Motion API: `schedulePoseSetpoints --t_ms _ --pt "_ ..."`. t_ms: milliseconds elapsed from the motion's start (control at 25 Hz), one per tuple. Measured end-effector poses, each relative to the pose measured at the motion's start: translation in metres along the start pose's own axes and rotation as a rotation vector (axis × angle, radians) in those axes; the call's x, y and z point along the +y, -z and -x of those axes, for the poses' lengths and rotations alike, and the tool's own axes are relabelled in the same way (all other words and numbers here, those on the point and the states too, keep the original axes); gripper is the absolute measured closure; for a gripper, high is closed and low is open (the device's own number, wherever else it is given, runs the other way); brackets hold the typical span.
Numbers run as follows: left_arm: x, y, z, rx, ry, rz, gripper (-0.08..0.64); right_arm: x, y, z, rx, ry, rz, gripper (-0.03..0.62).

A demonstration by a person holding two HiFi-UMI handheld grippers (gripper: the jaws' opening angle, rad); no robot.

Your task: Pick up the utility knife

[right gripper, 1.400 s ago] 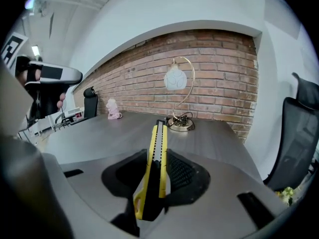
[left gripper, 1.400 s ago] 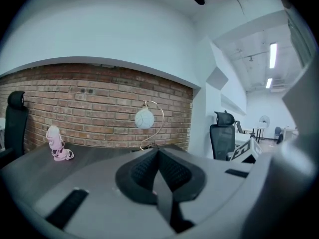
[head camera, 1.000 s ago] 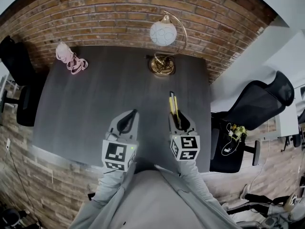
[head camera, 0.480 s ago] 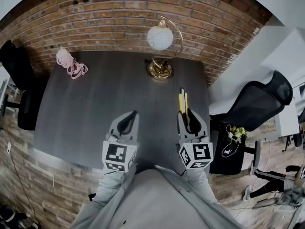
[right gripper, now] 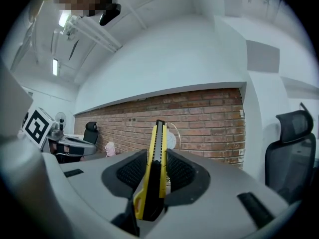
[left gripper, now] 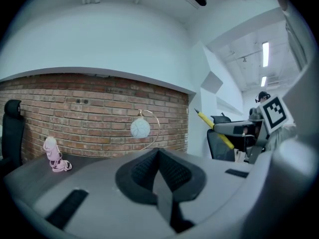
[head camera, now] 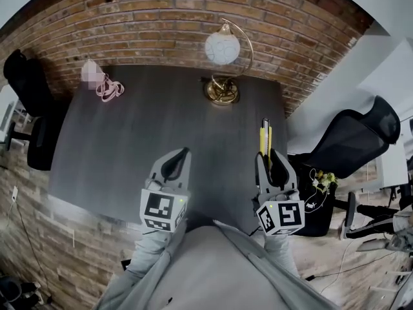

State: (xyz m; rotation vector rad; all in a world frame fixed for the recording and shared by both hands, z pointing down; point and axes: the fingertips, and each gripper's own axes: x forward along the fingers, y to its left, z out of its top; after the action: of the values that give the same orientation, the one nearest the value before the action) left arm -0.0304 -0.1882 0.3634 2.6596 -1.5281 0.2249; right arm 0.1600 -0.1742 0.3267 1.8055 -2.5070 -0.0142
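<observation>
- The left gripper point(head camera: 182, 154), nearer than the lamp point(head camera: 222, 70) and to its left, has its jaws pressed together with nothing between them.
- The right gripper point(head camera: 270, 155), nearer than the lamp and to its right, pinches the yellow utility knife point(head camera: 265, 136) clear of the table point(head camera: 116, 154); the knife's tip points away, right of the lamp's base.
- A pink bundle point(head camera: 110, 89) lies well left of the lamp.
- The brick wall point(head camera: 161, 11) rises just behind the lamp.

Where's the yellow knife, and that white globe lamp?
yellow-and-black utility knife point(right gripper: 155, 168), right gripper view, its body.
white globe lamp on brass stand point(head camera: 222, 48), head view, the globe.
</observation>
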Motion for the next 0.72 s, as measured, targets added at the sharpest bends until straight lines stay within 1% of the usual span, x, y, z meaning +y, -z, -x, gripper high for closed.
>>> schedulePoseSetpoints --t_ms 360,720 --pt "0.004 0.0 0.008 -0.002 -0.017 0.0 0.541 -0.005 -0.002 0.017 -0.009 0.01 -0.009 0.459" --pt "0.006 0.002 0.01 0.004 -0.025 0.004 0.541 0.001 0.007 0.014 -0.001 -0.002 -0.044 0.459"
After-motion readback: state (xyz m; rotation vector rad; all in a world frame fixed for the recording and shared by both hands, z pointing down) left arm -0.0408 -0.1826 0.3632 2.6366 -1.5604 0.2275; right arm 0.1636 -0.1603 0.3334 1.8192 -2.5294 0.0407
